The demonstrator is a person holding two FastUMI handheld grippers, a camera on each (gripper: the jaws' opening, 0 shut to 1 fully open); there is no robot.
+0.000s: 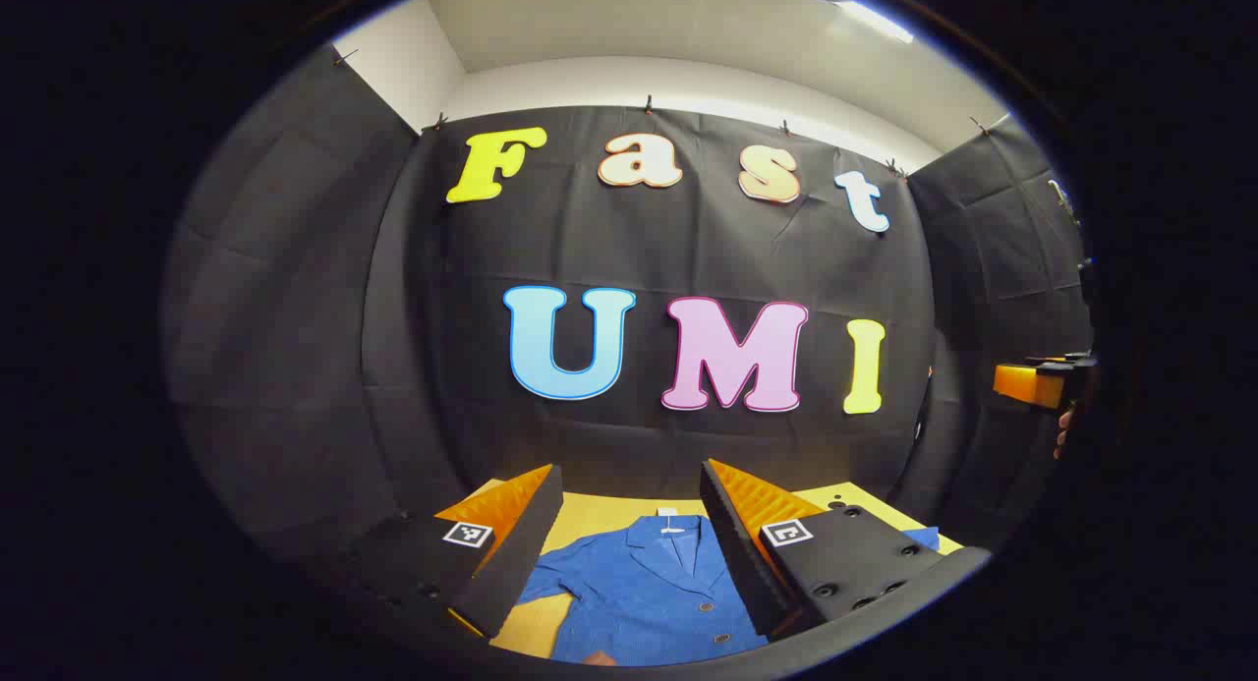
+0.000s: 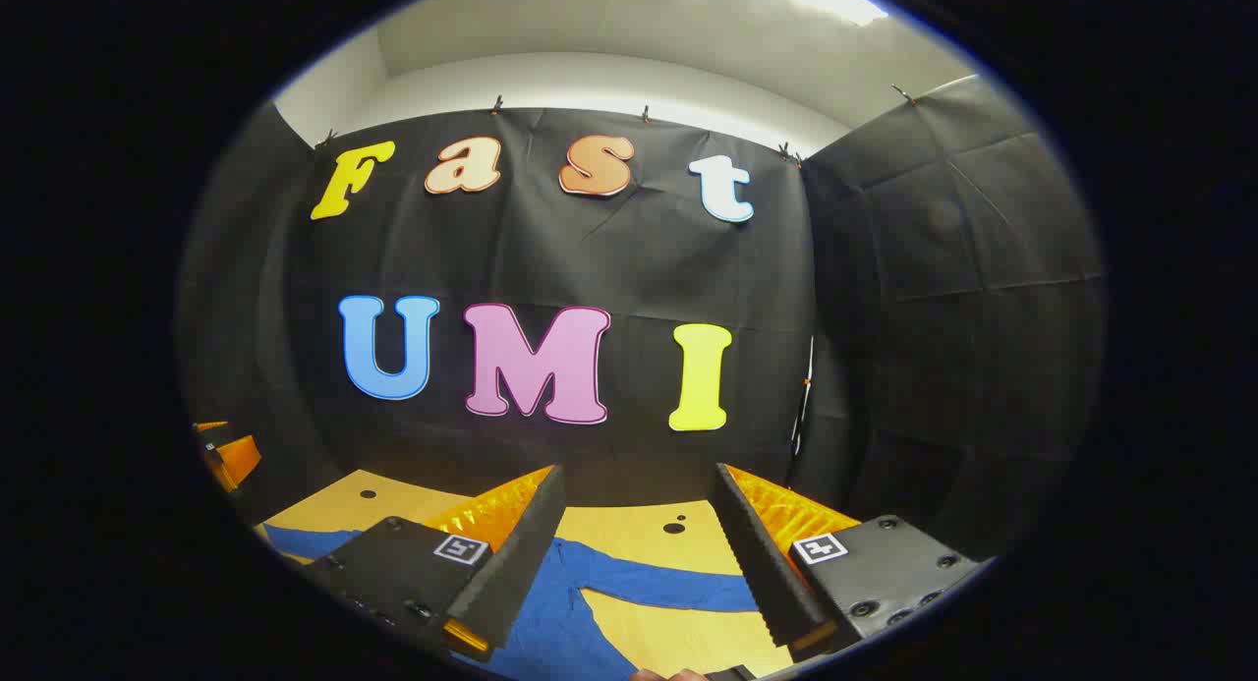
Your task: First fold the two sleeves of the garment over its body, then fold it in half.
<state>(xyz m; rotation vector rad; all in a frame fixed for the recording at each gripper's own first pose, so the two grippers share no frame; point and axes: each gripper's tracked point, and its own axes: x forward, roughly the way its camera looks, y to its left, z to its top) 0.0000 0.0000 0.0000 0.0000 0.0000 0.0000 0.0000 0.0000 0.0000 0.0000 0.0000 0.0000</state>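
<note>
Left gripper view: your left gripper was held above the table, fingers spread wide and gripping nothing. Between and below them the blue shirt lay flat on the wooden top, collar toward the back wall, front buttons up. One sleeve reached out to the image left, partly behind the finger there. Your right gripper showed at the far right edge, raised.

Right gripper view: your right gripper was likewise spread and empty, above the table. A sleeve of the shirt stretched flat across the wood beneath its fingers. Your left gripper sat at the left edge.
</note>
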